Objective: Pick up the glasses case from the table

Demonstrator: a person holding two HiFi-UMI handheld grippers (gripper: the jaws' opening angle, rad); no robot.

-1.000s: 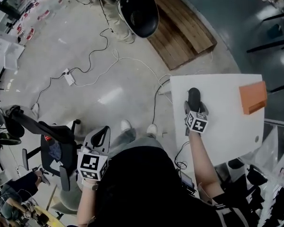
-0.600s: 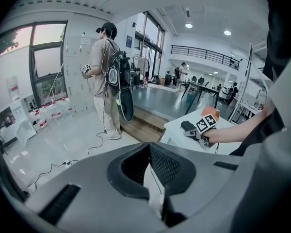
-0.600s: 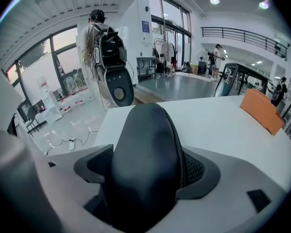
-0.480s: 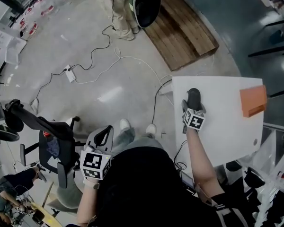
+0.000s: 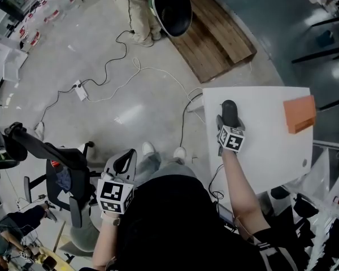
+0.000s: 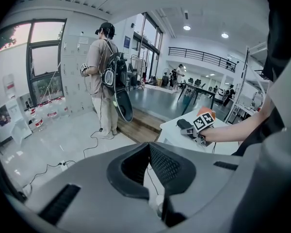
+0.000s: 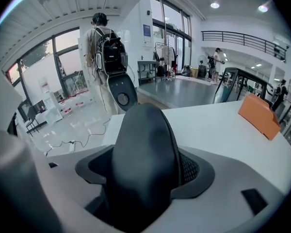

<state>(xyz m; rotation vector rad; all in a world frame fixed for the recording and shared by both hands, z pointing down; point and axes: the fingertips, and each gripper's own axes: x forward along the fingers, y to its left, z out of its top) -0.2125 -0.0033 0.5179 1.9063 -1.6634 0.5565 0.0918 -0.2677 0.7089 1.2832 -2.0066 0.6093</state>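
Note:
The glasses case point(image 5: 229, 112) is a dark, rounded oblong near the left edge of the white table point(image 5: 271, 151). My right gripper point(image 5: 228, 124) is shut on it, one jaw on each long side. In the right gripper view the case point(image 7: 145, 154) fills the space between the jaws of the right gripper point(image 7: 145, 183), with the tabletop beyond it. Whether the case rests on the table or hangs just above it is unclear. My left gripper point(image 5: 122, 164) is low by my side, over the floor; the left gripper point(image 6: 150, 171) is open and holds nothing.
An orange box point(image 5: 299, 113) lies at the table's far right edge. A black office chair point(image 5: 56, 162) stands to my left. White cables point(image 5: 130, 78) trail over the floor. Further off are a wooden platform point(image 5: 214, 33) and a person with a backpack point(image 6: 104, 81).
My right gripper stays shut on the case at the same spot on the table. The left gripper has barely moved. The person by the platform has shifted a little.

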